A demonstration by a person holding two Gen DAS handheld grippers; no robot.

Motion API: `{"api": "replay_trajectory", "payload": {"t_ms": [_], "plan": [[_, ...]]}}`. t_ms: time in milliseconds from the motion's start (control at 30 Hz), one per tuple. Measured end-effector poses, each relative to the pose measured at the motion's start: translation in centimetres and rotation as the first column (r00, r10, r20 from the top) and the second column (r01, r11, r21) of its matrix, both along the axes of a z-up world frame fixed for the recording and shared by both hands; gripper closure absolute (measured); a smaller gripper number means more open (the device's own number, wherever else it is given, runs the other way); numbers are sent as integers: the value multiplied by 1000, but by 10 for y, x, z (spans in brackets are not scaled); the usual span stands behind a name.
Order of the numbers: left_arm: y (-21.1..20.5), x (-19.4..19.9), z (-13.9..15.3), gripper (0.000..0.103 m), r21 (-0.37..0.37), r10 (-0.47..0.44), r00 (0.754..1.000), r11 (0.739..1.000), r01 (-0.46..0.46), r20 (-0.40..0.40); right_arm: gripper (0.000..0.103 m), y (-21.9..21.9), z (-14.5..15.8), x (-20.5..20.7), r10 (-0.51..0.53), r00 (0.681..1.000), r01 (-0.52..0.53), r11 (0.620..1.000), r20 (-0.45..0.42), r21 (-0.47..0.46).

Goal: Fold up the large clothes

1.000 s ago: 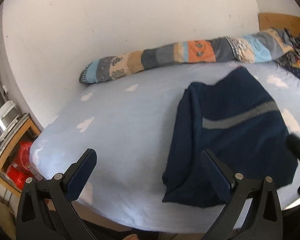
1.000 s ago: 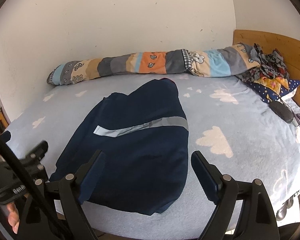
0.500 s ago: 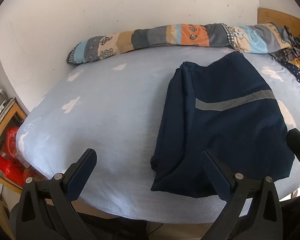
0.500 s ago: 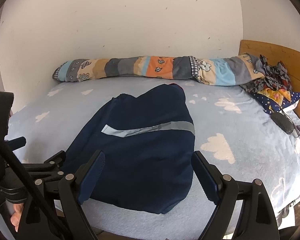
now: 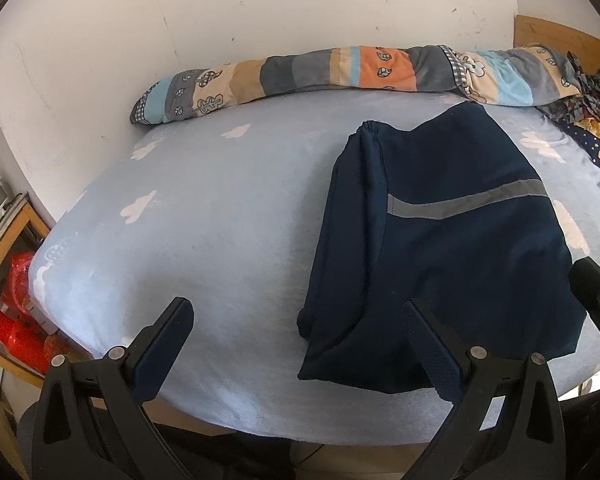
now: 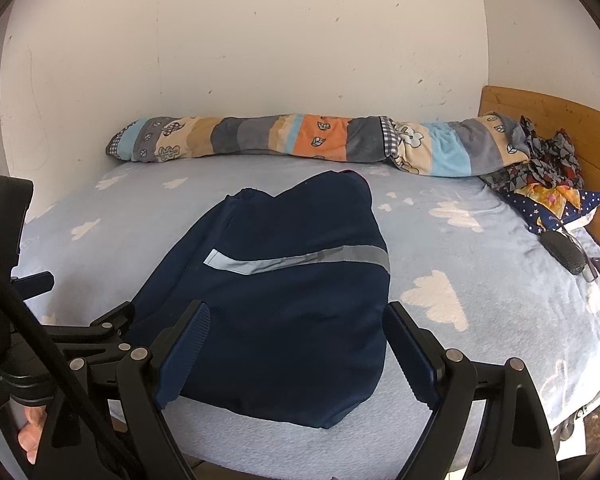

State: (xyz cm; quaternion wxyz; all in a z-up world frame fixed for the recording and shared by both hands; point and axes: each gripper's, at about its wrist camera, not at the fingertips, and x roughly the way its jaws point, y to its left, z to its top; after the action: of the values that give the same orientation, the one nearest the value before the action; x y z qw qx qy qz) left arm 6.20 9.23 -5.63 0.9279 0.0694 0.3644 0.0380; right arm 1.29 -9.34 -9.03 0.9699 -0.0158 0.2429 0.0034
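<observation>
Right wrist view: the folded navy garment (image 6: 284,300) is seen at the bed's (image 6: 480,280) near edge; the left gripper (image 5: 296,344) and right gripper (image 6: 296,348) are held released and empty; regrasping its near hem is judged next

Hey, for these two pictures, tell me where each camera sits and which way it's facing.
Left wrist view: rides on the left hand-held gripper, looking forward and down across the bed toward the wall; its two open fingers frame the near edge of the navy garment.
Right wrist view: rides on the right hand-held gripper, facing the same way; its open fingers show, plus the left hand-held gripper and a bit of a hand at the left.
Shared: the navy garment, the bed and the patchwork bolster.
</observation>
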Motion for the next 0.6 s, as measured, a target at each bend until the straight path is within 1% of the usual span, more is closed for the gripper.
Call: {"api": "replay_trajectory", "payload": {"t_ms": [600], "plan": [[0,1,-3,0,-21,-4,1000,1000,4,-10,12,-2,1,0,-8,1000,8,1000,-6,1]]}}
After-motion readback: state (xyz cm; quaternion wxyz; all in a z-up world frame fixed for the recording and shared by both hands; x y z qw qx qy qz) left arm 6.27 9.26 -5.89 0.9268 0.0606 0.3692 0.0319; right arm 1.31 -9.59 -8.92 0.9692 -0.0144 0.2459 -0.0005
